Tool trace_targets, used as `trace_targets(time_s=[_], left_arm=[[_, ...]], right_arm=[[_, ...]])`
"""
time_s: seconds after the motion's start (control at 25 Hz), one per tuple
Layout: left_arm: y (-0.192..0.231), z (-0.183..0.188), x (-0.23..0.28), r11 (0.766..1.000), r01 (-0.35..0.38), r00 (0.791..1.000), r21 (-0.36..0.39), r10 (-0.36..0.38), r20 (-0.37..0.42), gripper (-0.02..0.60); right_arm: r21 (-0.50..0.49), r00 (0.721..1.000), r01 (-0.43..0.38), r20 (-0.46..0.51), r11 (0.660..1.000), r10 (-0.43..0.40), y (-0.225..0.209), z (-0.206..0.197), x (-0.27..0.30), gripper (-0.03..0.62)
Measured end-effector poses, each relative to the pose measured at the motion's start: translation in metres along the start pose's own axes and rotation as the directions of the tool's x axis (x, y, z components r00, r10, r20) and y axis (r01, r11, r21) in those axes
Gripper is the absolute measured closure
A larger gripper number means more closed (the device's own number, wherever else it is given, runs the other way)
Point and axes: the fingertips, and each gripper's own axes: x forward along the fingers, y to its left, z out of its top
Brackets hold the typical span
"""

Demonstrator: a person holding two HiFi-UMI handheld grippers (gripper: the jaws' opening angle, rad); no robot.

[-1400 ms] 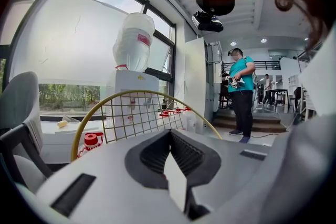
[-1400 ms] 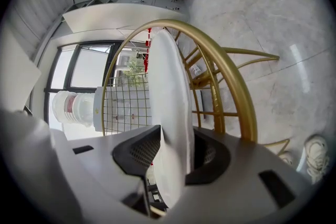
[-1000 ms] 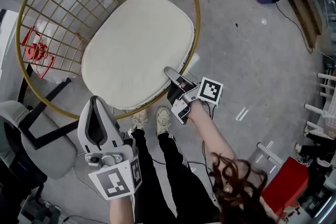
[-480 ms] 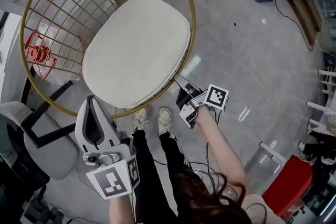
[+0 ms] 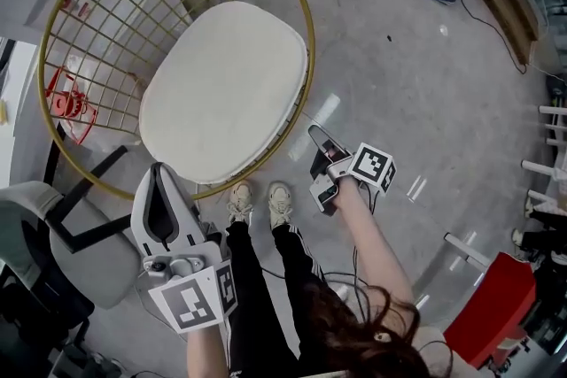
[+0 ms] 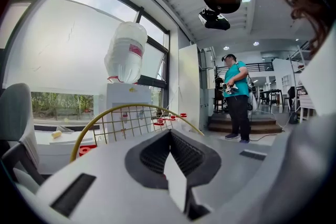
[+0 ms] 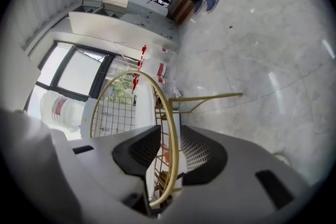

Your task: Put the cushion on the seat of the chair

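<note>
The cushion [image 5: 226, 88] is laid on the seat of the chair [image 7: 175, 160]. The right gripper [image 5: 316, 135] is held over the floor [image 5: 399, 75] near the chair, not touching it. Its fingers are spread and nothing is held. The left gripper [image 5: 160, 170] is held by the person's legs [image 5: 257, 279], fingers pressed together, nothing pinched.

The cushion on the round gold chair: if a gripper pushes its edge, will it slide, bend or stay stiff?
The cushion looks thick and soft-edged, so it would probably dent and flex rather than stay stiff. It lies flat on the wire chair, seemingly loose, so a sideways push may slide it.
</note>
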Motion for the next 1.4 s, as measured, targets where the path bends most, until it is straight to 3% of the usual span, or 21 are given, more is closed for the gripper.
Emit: trace_targets(time_s=[0.16, 0.32, 0.48, 0.56, 0.68, 0.84, 0.96, 1.08, 1.24, 1.28, 1.4], left_arm=[[0.001, 0.028, 0.004, 1.000, -0.001, 1.000, 0.011, 0.000, 0.023, 0.568], [0.005, 0.072, 0.004, 1.000, -0.016, 0.998, -0.007, 0.017, 0.061, 0.568], [0.009, 0.136, 0.013, 1.000, -0.016, 0.990, -0.003, 0.016, 0.141, 0.568], [0.009, 0.172, 0.007, 0.999, -0.019, 0.988, -0.028, 0.023, 0.153, 0.568], [0.007, 0.227, -0.012, 0.998, -0.013, 0.986, -0.068, 0.024, 0.166, 0.568], [0.004, 0.305, -0.026, 0.998, 0.008, 0.967, -0.062, 0.008, 0.256, 0.568], [0.000, 0.353, -0.044, 0.998, 0.034, 0.951, -0.044, -0.019, 0.307, 0.568], [-0.010, 0.387, -0.066, 0.997, 0.069, 0.943, -0.037, -0.053, 0.327, 0.568], [-0.024, 0.410, -0.094, 0.992, 0.123, 0.937, -0.033, -0.105, 0.333, 0.568], [-0.026, 0.413, -0.099, 0.990, 0.136, 0.934, -0.031, -0.117, 0.338, 0.568], [-0.029, 0.422, -0.109, 0.988, 0.152, 0.922, -0.010, -0.138, 0.362, 0.568]], right_arm=[[-0.059, 0.994, 0.085, 0.080, 0.995, -0.080, 0.021, 0.025, -0.024, 0.473], [-0.137, 0.967, 0.185, 0.200, 0.973, -0.156, 0.066, 0.058, -0.060, 0.505], [-0.266, 0.933, 0.188, 0.348, 0.946, -0.087, 0.158, 0.100, -0.089, 0.517], [-0.356, 0.911, 0.196, 0.412, 0.914, -0.035, 0.212, 0.113, -0.116, 0.531], [-0.490, 0.863, 0.256, 0.504, 0.833, 0.031, 0.293, 0.121, -0.169, 0.539], [-0.631, 0.768, 0.296, 0.603, 0.717, 0.214, 0.413, 0.128, -0.225, 0.545], [-0.718, 0.710, 0.308, 0.610, 0.624, 0.351, 0.486, 0.109, -0.267, 0.549], [-0.794, 0.665, 0.340, 0.582, 0.505, 0.468, 0.545, 0.078, -0.310, 0.551], [-0.883, 0.651, 0.355, 0.470, 0.309, 0.596, 0.602, 0.020, -0.351, 0.551], [-0.898, 0.649, 0.343, 0.439, 0.276, 0.621, 0.611, 0.006, -0.356, 0.551], [-0.923, 0.636, 0.313, 0.380, 0.225, 0.672, 0.624, -0.024, -0.359, 0.563]])
